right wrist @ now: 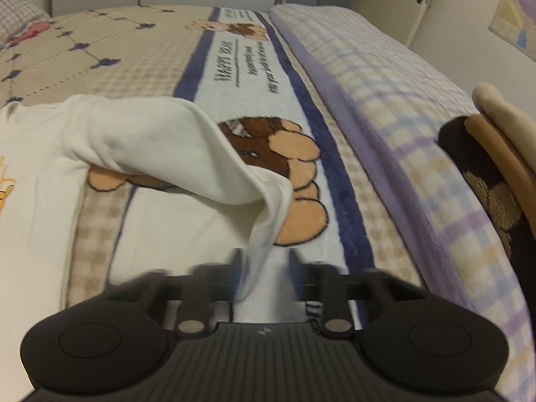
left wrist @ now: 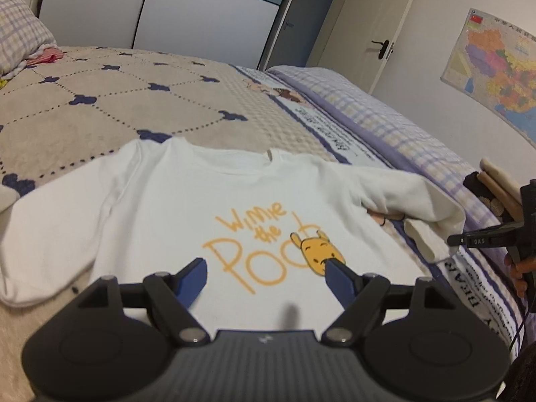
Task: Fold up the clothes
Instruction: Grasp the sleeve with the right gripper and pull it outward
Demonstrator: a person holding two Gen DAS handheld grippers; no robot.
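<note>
**One white sweatshirt spread on the bed, its sleeve cuff between the right fingers**

On the bed blanket (left wrist: 140, 100), a beige cover with navy clover marks and a bear-printed border strip, lies one white sweatshirt (left wrist: 187, 201), front up, its orange lettering and yellow bear face showing. Everything below is placed from that sweatshirt.

Far left of it, at the head of the bed, sits one checked pillow (left wrist: 16, 33) with a small pink cloth beside it. The sweatshirt's left sleeve lies flat and stretched out toward the left edge of the left wrist view. Over the lower chest print hovers the left gripper (left wrist: 264, 269); its two blue fingers (left wrist: 192, 276) stand wide apart with only the printed fabric showing between and beyond them, and nothing is gripped.

Right of the chest, the one right sleeve (right wrist: 160, 147) rises off the blanket in a loose arch and drops to its cuff. That cuff hangs down between the fingers of the right gripper (right wrist: 264, 268), which are blurred; they appear drawn in on the cuff's edge, pinching the cloth. In the left wrist view this gripper shows at the sleeve's end, at the right edge.

Further right runs one lilac checked quilt (right wrist: 402, 117) along the bed's side. Beyond it, on the wall, hangs one map (left wrist: 495, 67), and behind stands one door (left wrist: 368, 26) with a dark handle.
</note>
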